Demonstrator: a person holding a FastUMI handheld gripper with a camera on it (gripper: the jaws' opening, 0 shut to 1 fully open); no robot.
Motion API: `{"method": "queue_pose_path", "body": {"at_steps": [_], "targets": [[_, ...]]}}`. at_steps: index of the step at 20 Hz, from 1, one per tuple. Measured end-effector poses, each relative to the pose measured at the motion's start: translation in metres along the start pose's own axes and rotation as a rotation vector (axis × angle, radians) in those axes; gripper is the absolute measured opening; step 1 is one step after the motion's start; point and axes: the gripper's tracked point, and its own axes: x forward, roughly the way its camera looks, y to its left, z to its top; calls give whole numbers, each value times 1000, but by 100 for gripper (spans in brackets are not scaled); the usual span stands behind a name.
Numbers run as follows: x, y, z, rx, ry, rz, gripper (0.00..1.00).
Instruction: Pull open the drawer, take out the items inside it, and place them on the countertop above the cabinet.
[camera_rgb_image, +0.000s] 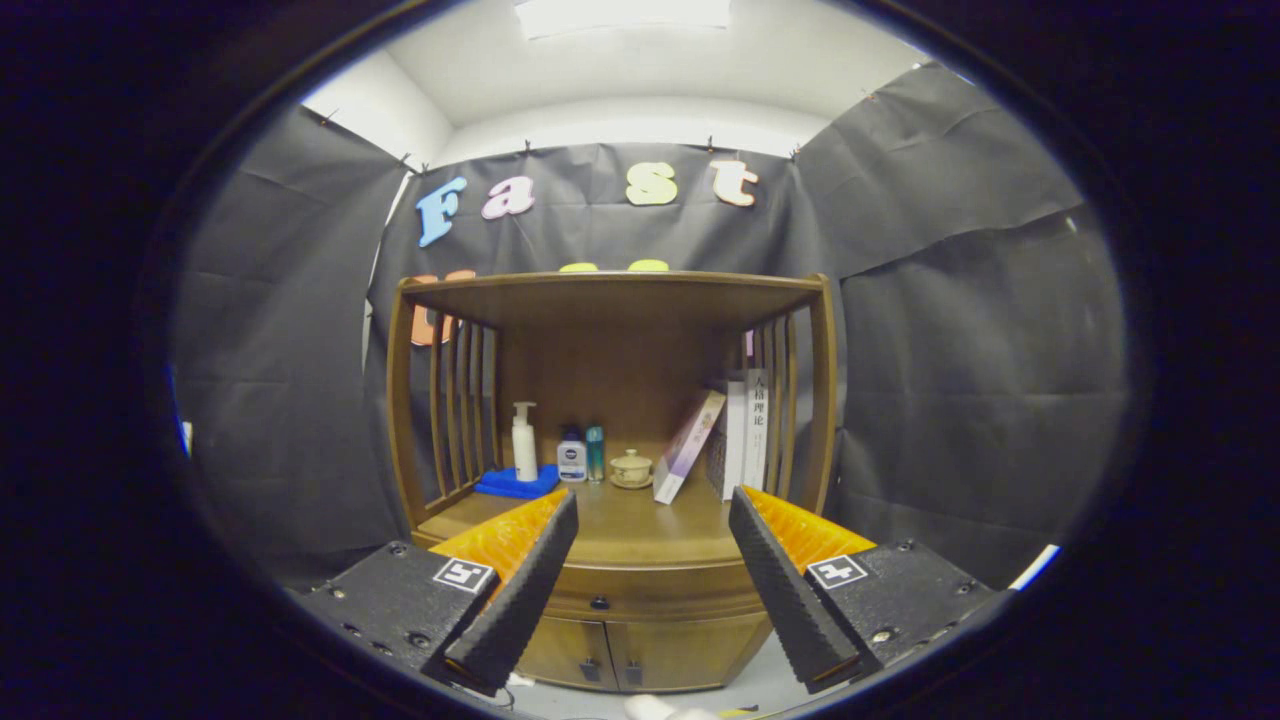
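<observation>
Gripper view, facing a wooden cabinet head-on. We see the drawer below the bench fully closed, its small dark knob at the middle of its front, between the two fingers and a little beyond them. We judge the task not yet begun: the drawer is unopened, its contents are hidden from us, and nothing that plainly came from it lies on the bench.

On the bench, under the upper shelf, we note a white pump bottle standing on a folded blue cloth, two small bottles just beside it, a lidded cup on a saucer, a leaning book, and upright books against the slatted side (these look like standing furnishings, not drawer items). Two cupboard doors sit below the drawer.

The tool is held level and centred on the cabinet, apart from it, its fingers spread wide with nothing between them. We take the whole sequence to remain: reaching the knob, pulling the drawer out, lifting each item, and setting it on the bench, where free space shows in the front half.
</observation>
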Motion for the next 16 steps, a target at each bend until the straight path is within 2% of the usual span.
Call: {"method": "queue_pose_path", "body": {"at_steps": [10, 16], "targets": [[4, 1, -3, 3, 2, -10, 99], [22, -1, -32, 12, 29, -19, 99]]}}
